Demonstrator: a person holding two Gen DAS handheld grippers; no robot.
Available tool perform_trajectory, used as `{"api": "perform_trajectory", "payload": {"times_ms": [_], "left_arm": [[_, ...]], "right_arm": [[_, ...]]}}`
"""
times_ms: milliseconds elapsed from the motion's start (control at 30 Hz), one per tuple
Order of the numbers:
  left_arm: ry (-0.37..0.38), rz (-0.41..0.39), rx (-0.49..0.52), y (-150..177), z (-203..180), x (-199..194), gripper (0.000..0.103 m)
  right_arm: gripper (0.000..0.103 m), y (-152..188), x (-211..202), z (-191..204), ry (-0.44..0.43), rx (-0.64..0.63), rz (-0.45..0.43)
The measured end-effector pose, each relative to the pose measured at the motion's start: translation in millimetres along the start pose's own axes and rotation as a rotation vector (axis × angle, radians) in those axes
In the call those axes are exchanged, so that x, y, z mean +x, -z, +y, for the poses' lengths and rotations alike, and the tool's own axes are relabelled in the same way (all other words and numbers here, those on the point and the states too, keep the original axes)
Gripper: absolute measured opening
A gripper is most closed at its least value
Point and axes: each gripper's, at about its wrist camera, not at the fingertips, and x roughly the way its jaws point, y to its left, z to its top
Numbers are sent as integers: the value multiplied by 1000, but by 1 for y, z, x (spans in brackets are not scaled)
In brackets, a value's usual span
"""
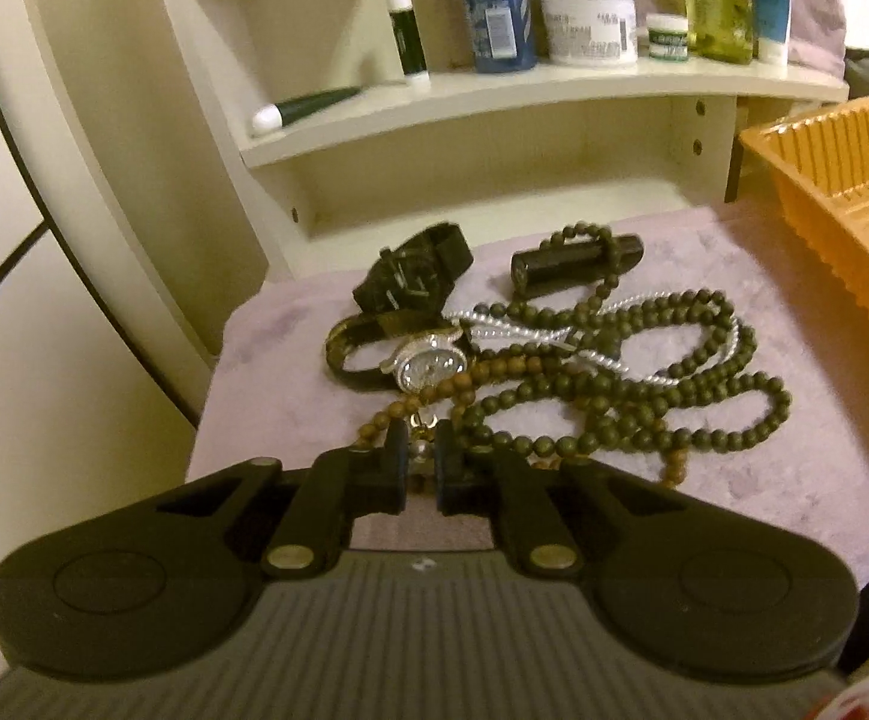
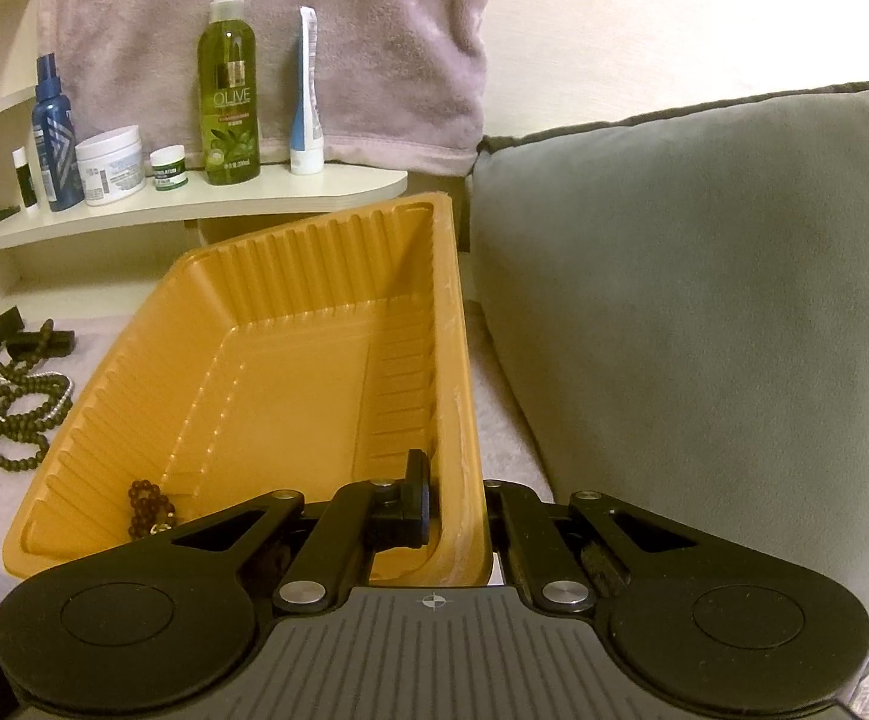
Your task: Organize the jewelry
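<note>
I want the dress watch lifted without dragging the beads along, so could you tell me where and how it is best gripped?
Grip the rhinestone watch by its dark strap loop, coming from above on the left. That loop stands clear on the cloth, while the face end lies against the brown beads and the silver chain, so a grip there may snag them.

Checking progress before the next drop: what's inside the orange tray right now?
Inside the orange tray, a brown bead bracelet lies in the near left corner. The right gripper, clamped on the tray's wall, hides the nearest part of the floor.
</note>
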Motion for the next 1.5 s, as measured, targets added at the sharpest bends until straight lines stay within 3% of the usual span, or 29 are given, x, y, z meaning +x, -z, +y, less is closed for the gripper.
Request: {"api": "perform_trajectory", "payload": {"times_ms": [233, 533, 633, 800, 1100, 1133, 1167, 1233, 1500], "left_arm": [[54, -78, -23, -18, -12, -36, 7], [328, -181, 9, -45, -86, -88, 7], [412, -181, 48, -47, -119, -97, 7], [488, -152, 88, -43, -159, -95, 7], [519, -112, 125, -34, -178, -89, 8], [519, -110, 125, -35, -177, -89, 10], [518, -119, 120, -34, -176, -91, 19], [517, -135, 109, -35, -173, -93, 28], [421, -167, 61, -31, -139, -99, 28]], "right_arm": [[4, 2, -1, -1, -8, 0, -6], [4, 3, -7, 0, -8, -9, -18], [4, 2, -9, 1, -7, -18, -25], [4, 1, -9, 0, -6, -25, -33], [4, -1, -9, 0, -11, -22, -32], [4, 0, -9, 0, -10, -23, -31], [4, 1, -9, 0, -10, -22, -31], [4, 1, -10, 1, -10, -21, -28], [4, 0, -8, 0, -9, -24, -26]]}}
